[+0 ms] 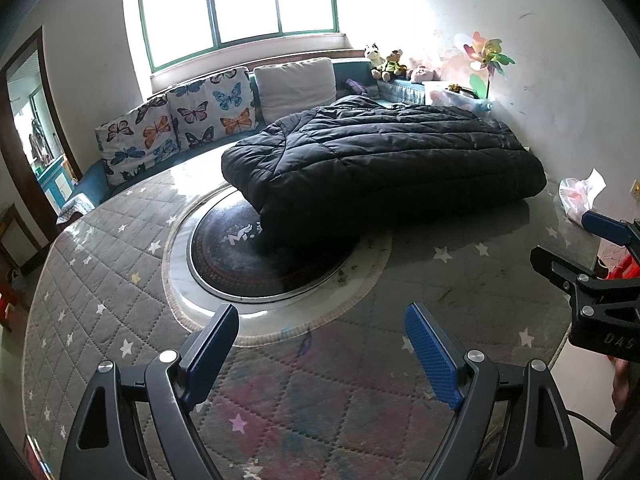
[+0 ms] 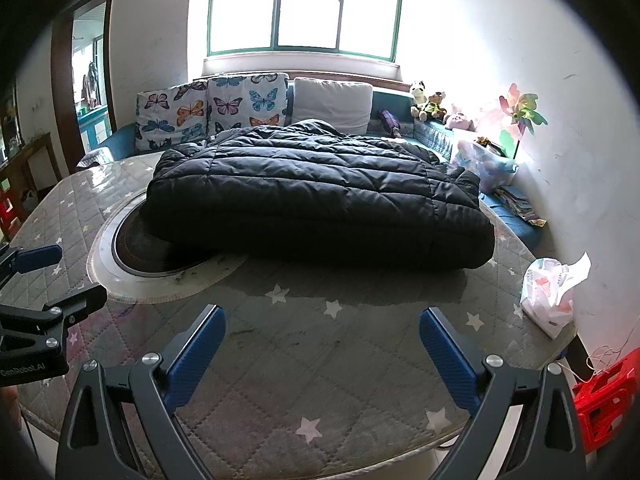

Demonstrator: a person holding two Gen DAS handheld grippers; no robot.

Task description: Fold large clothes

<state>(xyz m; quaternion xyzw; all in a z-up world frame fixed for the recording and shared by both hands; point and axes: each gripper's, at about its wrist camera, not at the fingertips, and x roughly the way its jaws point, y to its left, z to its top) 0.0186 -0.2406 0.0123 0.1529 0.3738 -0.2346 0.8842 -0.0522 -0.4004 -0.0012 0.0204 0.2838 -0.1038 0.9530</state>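
- My left gripper (image 1: 322,350) hangs over the near edge of the table (image 1: 120,280), jaws spread wide with nothing between them, angled down at the quilted star cover.
- My right gripper (image 2: 322,354) sits just beside it, jaws equally wide apart and empty; I judge both are held back here because no grab is in hand.
- Beyond them the cover gives way to the round inset (image 1: 224,252) at the table's middle, partly hidden under cloth.
- The jacket (image 2: 316,196), black and puffy, lies past the inset on the far half, well apart from both grippers. It looks already doubled into a thick slab with a rounded fold facing me, so I take the folding as done or nearly so.
- A crumpled bag (image 2: 554,292) rests at the right rim, clear of the jacket.
- Farthest off, butterfly cushions (image 2: 212,110) line the sofa under the window.
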